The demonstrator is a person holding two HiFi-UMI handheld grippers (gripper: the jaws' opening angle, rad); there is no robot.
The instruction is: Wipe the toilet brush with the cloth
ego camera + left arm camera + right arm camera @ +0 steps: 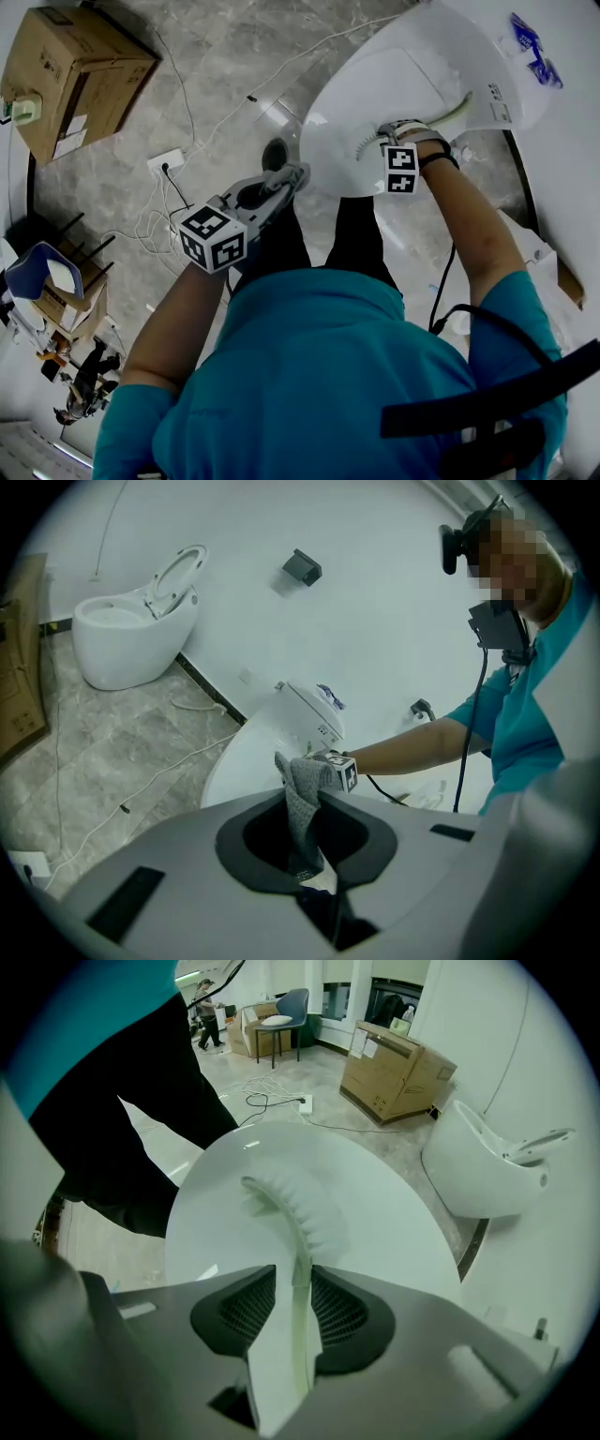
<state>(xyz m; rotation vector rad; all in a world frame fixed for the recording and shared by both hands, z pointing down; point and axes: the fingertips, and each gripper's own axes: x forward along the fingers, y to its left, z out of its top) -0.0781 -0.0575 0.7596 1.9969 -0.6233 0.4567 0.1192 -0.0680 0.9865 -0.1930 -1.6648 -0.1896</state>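
Note:
The white toilet brush [298, 1211] lies with its bristle head on the closed toilet lid [384, 1232]. Its pale green handle [300, 1330] runs back between the jaws of my right gripper [300, 1307], which points straight down. The jaws stand open, with a sliver of lid showing beside the handle. In the head view the right gripper [389, 133] is over the lid [412, 75], beside the brush [367, 148]. My left gripper [296, 172] hangs off the lid's near left edge, shut on a grey knitted cloth [302, 794] that sticks up past its fingertips.
A second toilet [122, 639] with a raised seat stands along the wall. A cardboard box [75, 75], a power strip [167, 161] and loose cables lie on the marble floor to the left. A blue chair [47, 272] and clutter are at the far left.

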